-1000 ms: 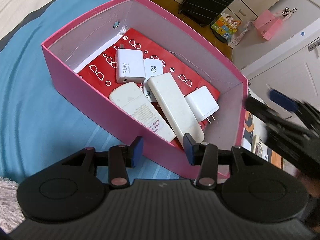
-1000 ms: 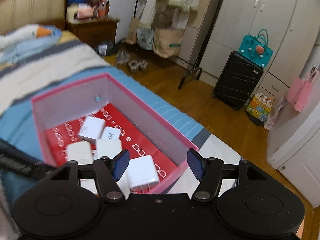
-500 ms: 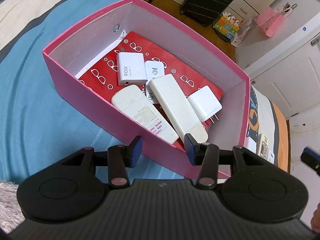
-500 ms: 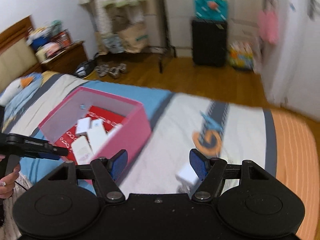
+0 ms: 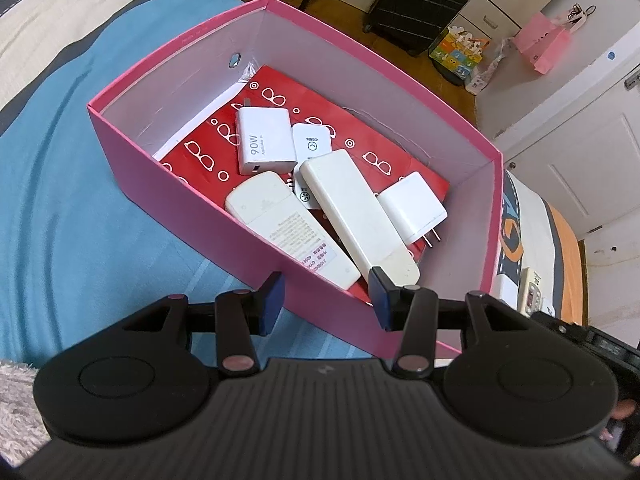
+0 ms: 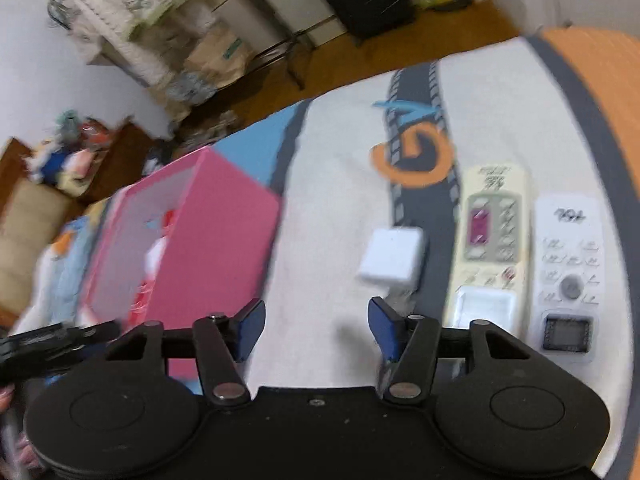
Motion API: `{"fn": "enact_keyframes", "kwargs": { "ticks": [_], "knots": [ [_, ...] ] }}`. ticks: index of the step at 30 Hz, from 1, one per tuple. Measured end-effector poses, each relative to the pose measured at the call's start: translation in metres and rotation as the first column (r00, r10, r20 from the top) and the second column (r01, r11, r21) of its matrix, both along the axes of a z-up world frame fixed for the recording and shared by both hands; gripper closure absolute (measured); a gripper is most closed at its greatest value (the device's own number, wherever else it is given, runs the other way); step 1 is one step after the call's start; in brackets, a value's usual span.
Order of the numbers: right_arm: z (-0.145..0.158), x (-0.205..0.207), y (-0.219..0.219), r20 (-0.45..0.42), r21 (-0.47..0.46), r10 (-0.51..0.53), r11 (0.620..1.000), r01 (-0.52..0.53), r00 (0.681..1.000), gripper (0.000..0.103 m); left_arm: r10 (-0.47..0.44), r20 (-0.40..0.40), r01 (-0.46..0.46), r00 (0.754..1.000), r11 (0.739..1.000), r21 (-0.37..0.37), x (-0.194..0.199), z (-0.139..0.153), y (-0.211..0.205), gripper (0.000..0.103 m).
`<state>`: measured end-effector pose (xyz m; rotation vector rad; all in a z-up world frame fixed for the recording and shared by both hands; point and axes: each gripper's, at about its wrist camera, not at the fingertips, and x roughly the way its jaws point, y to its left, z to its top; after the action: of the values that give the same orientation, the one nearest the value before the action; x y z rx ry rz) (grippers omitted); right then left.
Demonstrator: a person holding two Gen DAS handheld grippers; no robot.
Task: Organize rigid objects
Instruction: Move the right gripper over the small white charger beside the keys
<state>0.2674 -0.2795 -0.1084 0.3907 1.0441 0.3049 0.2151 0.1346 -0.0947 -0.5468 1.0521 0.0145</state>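
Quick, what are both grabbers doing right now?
Left gripper: open, straddling the pink box wall, not squeezing it.
Right gripper: open, jaws have just been closing, nothing between them.

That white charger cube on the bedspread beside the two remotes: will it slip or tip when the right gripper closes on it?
The white charger cube looks rigid and boxy, so its flat sides should suit the pads. Its smooth plastic may slip under a light squeeze. Lying on the soft bedspread, it would probably tilt or sink if pushed rather than slide.
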Motion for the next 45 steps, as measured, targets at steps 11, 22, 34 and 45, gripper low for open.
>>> {"fn": "enact_keyframes", "kwargs": {
  "ticks": [11,22,34,45],
  "knots": [
    [-0.038,0.035,0.020,-0.014,-0.138,-0.167,0.977,0.163,0.986,0.033,0.002,0.002,-0.002,1.000,1.000,-0.031,0.000,-0.002,0.004,0.058],
    [-0.037,0.022,0.022,0.037,-0.239,-0.134,0.961,0.139,0.990,0.050,-0.006,0.008,0.007,1.000,0.999,-0.047,-0.001,-0.004,0.009,0.057],
    [-0.028,0.004,0.055,0.022,-0.245,-0.017,0.969,0.021,1.000,0.050,0.063,0.025,-0.062,0.998,0.998,-0.032,-0.003,-0.005,0.036,0.067],
    [-0.046,0.010,0.060,-0.066,-0.240,0.030,0.970,-0.045,0.997,0.044,0.068,0.036,-0.068,0.997,0.998,-0.008,-0.005,-0.003,0.033,0.066]
  ]
}}
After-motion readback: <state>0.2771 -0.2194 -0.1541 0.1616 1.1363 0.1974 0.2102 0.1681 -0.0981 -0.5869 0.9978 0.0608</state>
